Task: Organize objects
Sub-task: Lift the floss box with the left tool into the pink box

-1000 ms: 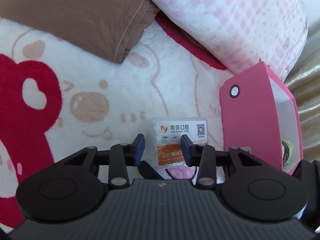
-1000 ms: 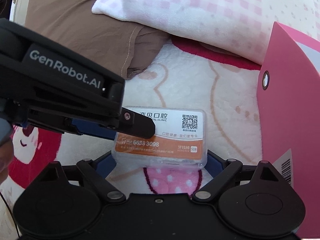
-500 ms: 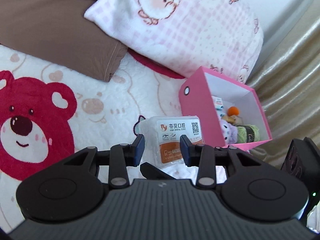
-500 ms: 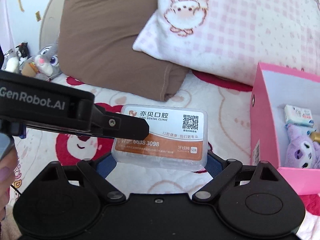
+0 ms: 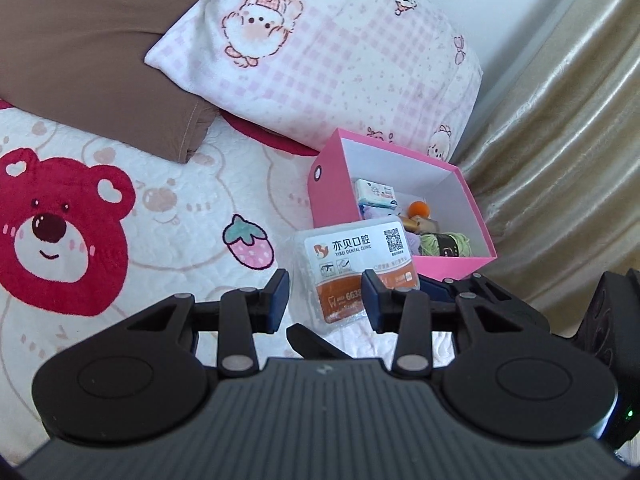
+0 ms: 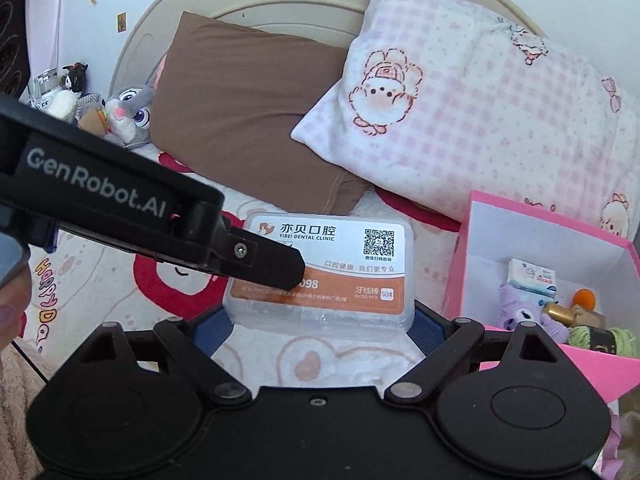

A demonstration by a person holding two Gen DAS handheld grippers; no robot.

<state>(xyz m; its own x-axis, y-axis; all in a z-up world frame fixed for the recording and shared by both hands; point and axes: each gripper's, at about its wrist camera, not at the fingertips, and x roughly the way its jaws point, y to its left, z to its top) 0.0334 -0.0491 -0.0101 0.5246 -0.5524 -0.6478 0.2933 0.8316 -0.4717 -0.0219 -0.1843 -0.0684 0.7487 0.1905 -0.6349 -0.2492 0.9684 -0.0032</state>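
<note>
A clear plastic floss-pick box (image 6: 320,276) with a white and orange label is held in my right gripper (image 6: 322,320), whose blue pads press its two ends; it is lifted above the bed. The box also shows in the left wrist view (image 5: 354,268). My left gripper (image 5: 324,294) is open, its pads on either side of the box's near part without clamping it; its body crosses the right wrist view (image 6: 120,216). An open pink box (image 5: 400,208) stands to the right, holding a tissue pack, purple plush, orange ball and green yarn.
The bed has a white blanket with a red bear print (image 5: 60,236). A brown pillow (image 6: 248,100) and a pink checked pillow (image 6: 480,120) lie behind. Plush toys (image 6: 128,108) sit at the far left. A gold curtain (image 5: 560,140) hangs on the right.
Both grippers have risen well above the blanket, the floss box lifted with them. The view widened: the pink box's inside and the pillows now show.
</note>
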